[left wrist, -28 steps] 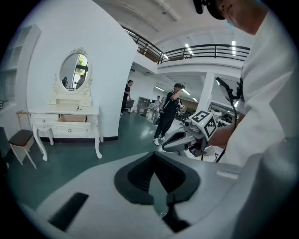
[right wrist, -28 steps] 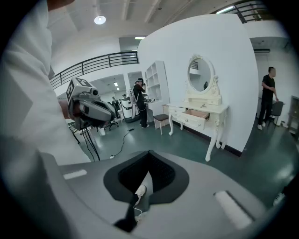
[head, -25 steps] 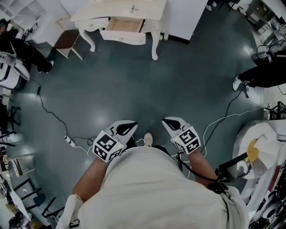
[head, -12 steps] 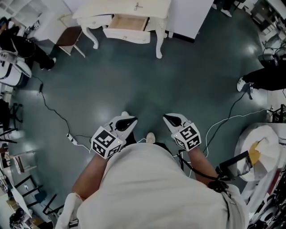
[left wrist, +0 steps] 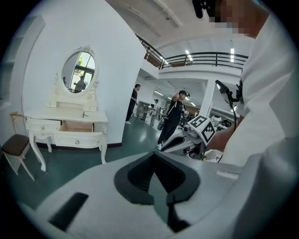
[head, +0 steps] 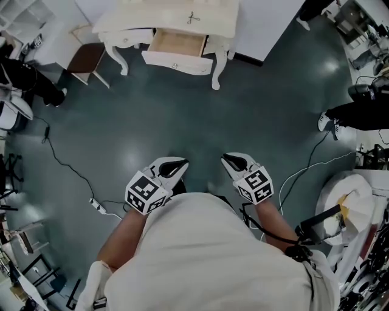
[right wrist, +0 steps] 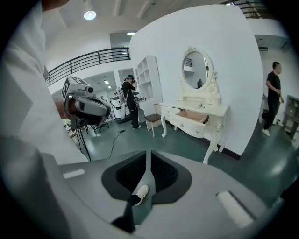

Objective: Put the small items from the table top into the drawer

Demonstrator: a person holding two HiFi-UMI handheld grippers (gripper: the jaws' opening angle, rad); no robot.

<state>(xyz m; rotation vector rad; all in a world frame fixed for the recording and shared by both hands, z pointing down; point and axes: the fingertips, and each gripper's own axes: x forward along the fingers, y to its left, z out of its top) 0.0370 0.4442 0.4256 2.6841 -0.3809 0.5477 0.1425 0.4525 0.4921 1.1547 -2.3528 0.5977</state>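
Facing the table [head: 140,18] from well across the floor, I am holding both grippers low before me. My left gripper [head: 179,164] is pressing its jaws together on nothing. My right gripper [head: 228,160] has just been opening, and its jaws are standing a slit apart, empty. The drawer [head: 178,44] is hanging open, looking bare. A small item [head: 193,17] is lying on the top, so everything is waiting to be done.

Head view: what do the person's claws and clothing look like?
The left claw and right claw are matching white shells with black ribbed inner pads, tapering to a point. Each carries a white cube with black square markers. The person wears a pale short-sleeved top; a black cable runs beside the right arm. The right claw's jaws have just been opening, nothing between them.
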